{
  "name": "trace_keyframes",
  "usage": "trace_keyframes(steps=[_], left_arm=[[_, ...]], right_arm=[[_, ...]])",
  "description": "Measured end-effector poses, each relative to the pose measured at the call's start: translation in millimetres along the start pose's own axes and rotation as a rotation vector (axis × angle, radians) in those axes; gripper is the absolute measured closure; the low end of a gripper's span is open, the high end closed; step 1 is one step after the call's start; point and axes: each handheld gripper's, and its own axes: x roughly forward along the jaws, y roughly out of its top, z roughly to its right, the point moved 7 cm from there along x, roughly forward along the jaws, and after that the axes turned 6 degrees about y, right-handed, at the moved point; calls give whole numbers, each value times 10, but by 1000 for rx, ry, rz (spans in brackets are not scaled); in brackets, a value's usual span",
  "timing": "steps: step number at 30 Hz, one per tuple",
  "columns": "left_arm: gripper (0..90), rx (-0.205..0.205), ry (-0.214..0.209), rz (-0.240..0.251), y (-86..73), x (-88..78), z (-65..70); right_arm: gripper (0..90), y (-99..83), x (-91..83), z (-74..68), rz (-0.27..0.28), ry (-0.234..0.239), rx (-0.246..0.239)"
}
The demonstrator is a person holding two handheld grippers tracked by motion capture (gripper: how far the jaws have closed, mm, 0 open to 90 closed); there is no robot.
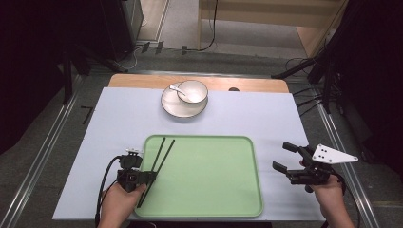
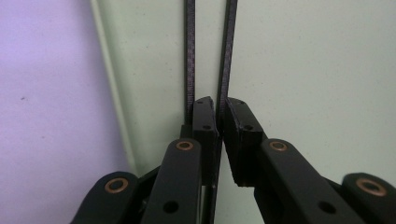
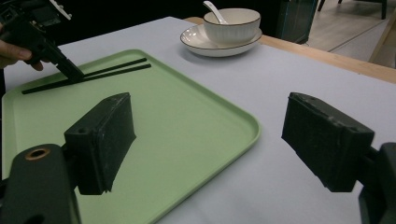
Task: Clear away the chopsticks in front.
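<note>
Currently, two black chopsticks (image 1: 160, 164) are seen lying on the left part of a light green tray (image 1: 214, 180), their far ends pointing toward the back of the table and spread slightly apart from each other. The left gripper (image 1: 151, 176) is held low at the tray's left edge, with its jaws brought almost together over the near part of the chopsticks. In the left gripper view, the two chopsticks (image 2: 189, 56) are shown running straight ahead from just beside the jaw tips, one along each jaw, with a narrow slit left between the pads. Whether a stick is actually pinched between the pads cannot be told from these views; the jaws are read as pressed nearly shut. In the right gripper view the left gripper (image 3: 74, 74) is seen meeting the chopsticks (image 3: 93, 73) near their middle.

The right gripper (image 1: 284, 156) is held over the pale table cover (image 1: 266, 118), just to the right of the tray, with its jaws spread wide and nothing between them.

At the back of the table a white bowl (image 1: 192, 91) is set on a white plate (image 1: 172, 108), and a white spoon (image 1: 179, 91) is rested in the bowl.
</note>
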Motion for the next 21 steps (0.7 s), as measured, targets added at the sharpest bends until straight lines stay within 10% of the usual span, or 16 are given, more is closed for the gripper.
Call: trace_keyframes(steps=[13, 21], left_arm=[[638, 9, -101, 17, 119, -116, -46], [402, 227, -137, 102, 268, -193, -122]], right_arm=[[172, -11, -5, 4, -1, 2, 3], [172, -18, -14, 2, -5, -6, 2]])
